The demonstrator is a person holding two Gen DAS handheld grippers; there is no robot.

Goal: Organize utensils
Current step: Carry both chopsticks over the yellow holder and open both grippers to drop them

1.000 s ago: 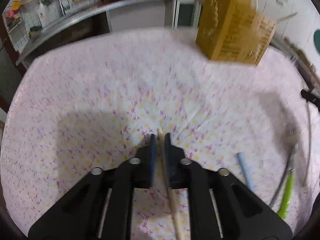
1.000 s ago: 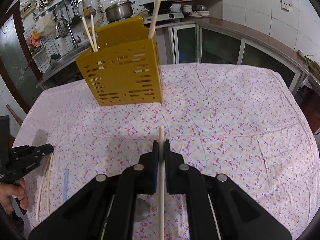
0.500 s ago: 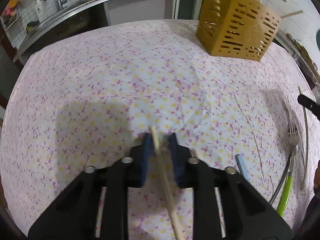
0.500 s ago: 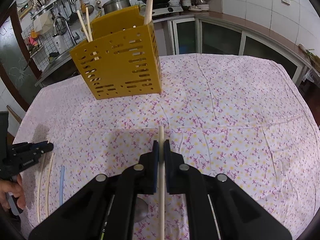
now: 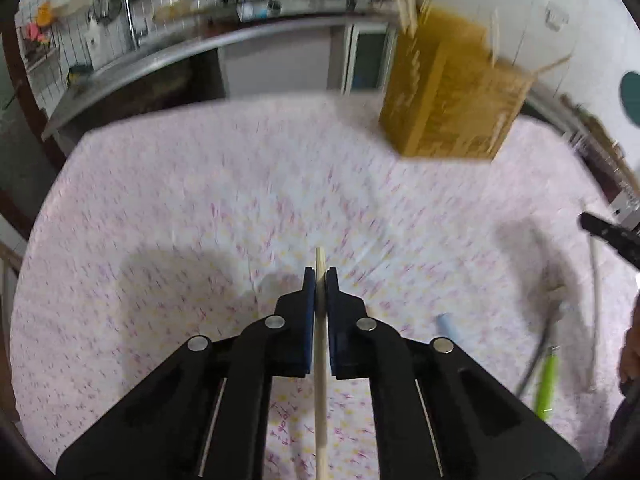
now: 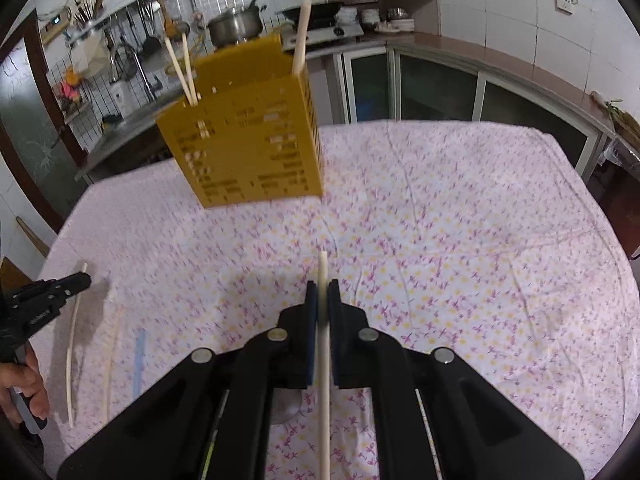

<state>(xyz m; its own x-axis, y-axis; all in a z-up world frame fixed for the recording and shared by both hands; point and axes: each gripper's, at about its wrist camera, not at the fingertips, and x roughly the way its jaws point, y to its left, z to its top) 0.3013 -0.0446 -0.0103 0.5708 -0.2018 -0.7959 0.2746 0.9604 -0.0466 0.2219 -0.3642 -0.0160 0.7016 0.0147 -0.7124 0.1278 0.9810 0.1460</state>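
Surface: floral cloth (image 6: pixel 460 240), kitchen counter behind.
Left gripper (image 5: pixel 320 276): pinching a chopstick (image 5: pixel 320 360).
Right gripper (image 6: pixel 322 288): pinching a stick (image 6: pixel 325 352).
Caddy (image 6: pixel 248 152): yellow, upright on cloth, sticks inside.
Loose: fork (image 5: pixel 548 376), straw (image 6: pixel 138 356) on cloth.

Both grippers, the left gripper (image 5: pixel 320 280) and the right gripper (image 6: pixel 322 294), are matte black plastic with angular linkage arms, round silver screws at the joints, dark blue pads lining the jaws, and thin metal rods beneath.
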